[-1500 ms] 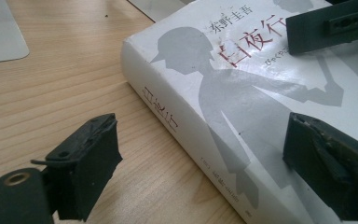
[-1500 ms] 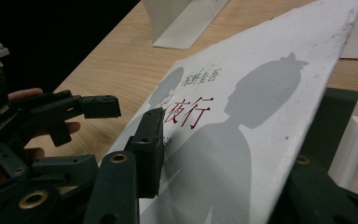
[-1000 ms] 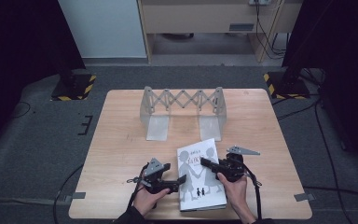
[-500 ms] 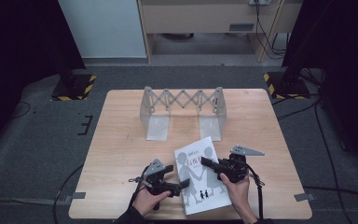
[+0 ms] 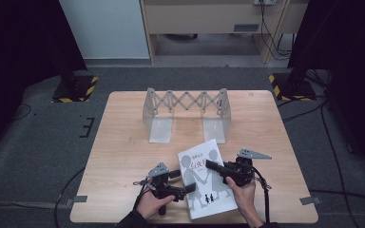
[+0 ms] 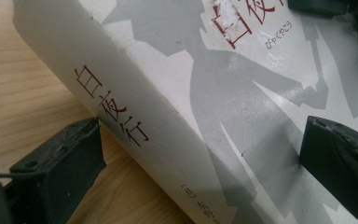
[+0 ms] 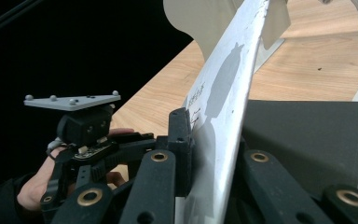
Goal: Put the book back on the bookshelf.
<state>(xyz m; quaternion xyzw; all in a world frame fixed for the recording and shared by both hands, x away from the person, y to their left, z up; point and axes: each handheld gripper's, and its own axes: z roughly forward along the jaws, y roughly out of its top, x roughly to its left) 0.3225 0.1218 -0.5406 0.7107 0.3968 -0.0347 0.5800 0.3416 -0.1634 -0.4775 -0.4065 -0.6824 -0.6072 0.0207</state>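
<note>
book spine (image 6: 135,126): red characters 白夜行 | front cover (image 5: 204,178): red title, too small to read

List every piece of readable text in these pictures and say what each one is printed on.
"白夜行", in dark red, runs down the spine of the white book in the left gripper view.
A bracketed "[日]" sits lower on that spine; what follows is cut off.
Large red characters on the front cover are cropped and scuffed, unreadable.
Small red print beside them is too blurred to read.
Cover text in the high view is too small.
</note>
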